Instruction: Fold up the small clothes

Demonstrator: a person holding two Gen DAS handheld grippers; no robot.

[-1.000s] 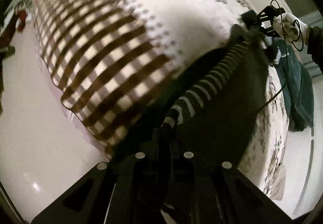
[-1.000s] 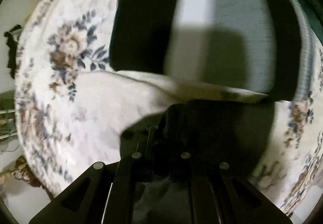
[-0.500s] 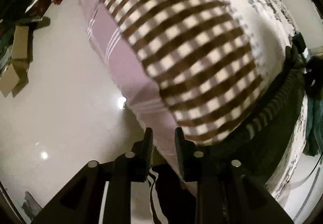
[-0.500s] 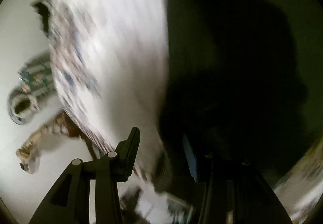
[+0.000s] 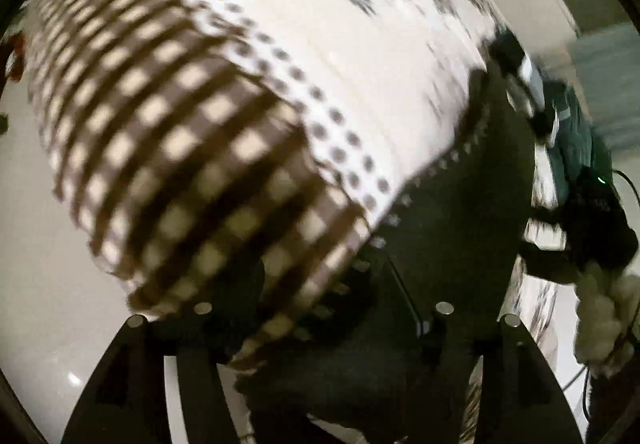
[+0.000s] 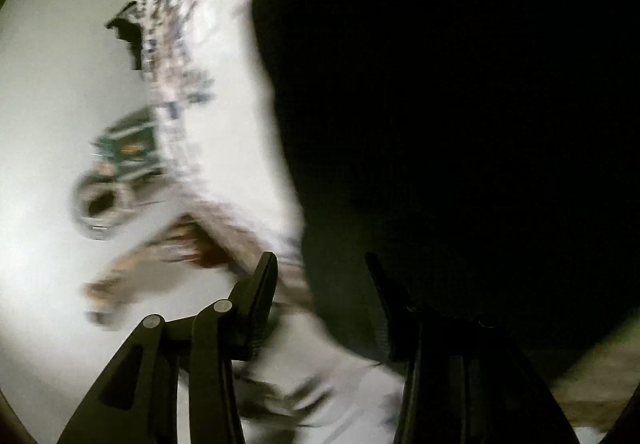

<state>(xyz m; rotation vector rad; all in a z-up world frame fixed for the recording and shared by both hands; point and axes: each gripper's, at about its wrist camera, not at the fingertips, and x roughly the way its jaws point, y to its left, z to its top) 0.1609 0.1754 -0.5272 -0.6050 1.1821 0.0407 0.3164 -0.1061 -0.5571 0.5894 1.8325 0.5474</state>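
A wide bed [image 5: 400,56] with a white cover printed in blue and brown flowers carries everything, and a pale glossy floor [image 5: 44,284] surrounds it. A brown-and-cream checked blanket [image 5: 192,148] lies along the bed's left edge in the left wrist view, with a white dotted border beside it. A black garment [image 5: 452,212] with a row of pale marks along its edge lies on the bed next to the checked blanket, reaching toward the bed's near edge; in the right wrist view it [image 6: 460,104] fills most of the picture as a dark mass. A teal garment [image 5: 576,132] sits at the bed's far right edge. Both pictures are blurred.

The left gripper [image 5: 320,328] is released, its fingers spread wide over the near part of the black garment and the blanket's corner. The right gripper [image 6: 322,296] is also released, fingers apart at the black garment's edge, clamping nothing. On the floor in the right wrist view lie a green box [image 6: 132,148], a round grey object [image 6: 100,204] and a brownish item [image 6: 152,264], too blurred to name.
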